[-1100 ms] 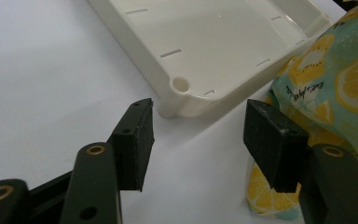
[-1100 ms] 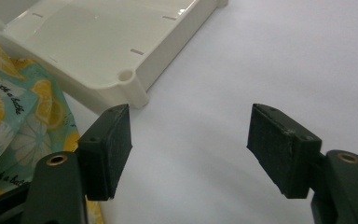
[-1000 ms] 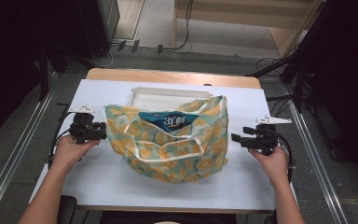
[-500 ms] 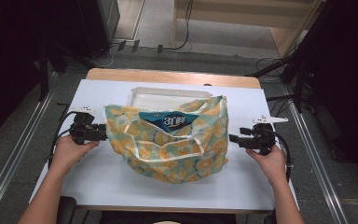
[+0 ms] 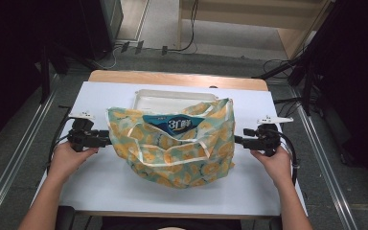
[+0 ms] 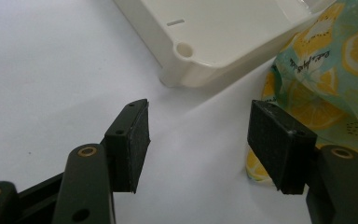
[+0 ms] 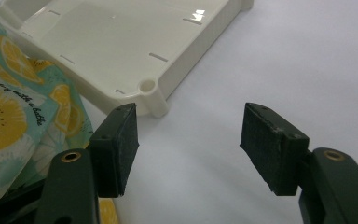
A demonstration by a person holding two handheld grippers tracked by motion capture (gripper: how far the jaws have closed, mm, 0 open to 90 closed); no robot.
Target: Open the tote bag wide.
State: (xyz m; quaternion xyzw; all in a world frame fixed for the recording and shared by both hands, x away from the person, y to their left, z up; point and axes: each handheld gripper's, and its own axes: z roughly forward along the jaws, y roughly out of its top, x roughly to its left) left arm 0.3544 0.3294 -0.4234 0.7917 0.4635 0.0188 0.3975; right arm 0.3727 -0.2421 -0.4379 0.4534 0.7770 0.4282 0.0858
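Table (image 5: 100, 191) comes first, because it is the biggest thing: it has a flat white top, with a strip of brown wood along the far edge.

On the middle of the white top lies a big cloth bag (image 5: 182, 148). It is blue-green with yellow lemon slices all over it, and it has pale handles. The bag is open at the top. Inside it sits a blue pack (image 5: 175, 124) with white writing on it.

Behind the bag, at the far side, is a cream plastic tray (image 5: 158, 98). The bag covers the near part of the tray. In the left gripper view, a corner of the tray with a small round hole shows above the jaws.

A person's two hands come in from the near edge, one on each side of the bag.

The left gripper (image 5: 106, 140) is black and sits just beside the left edge of the bag. Its jaws are spread wide apart and grab nothing. In the left gripper view, the lemon cloth lies just behind the jaw on the right side.

The right gripper (image 5: 237, 140) is black too and sits just beside the right edge of the bag. Its jaws are also spread wide and grab nothing, with bare white table between them.
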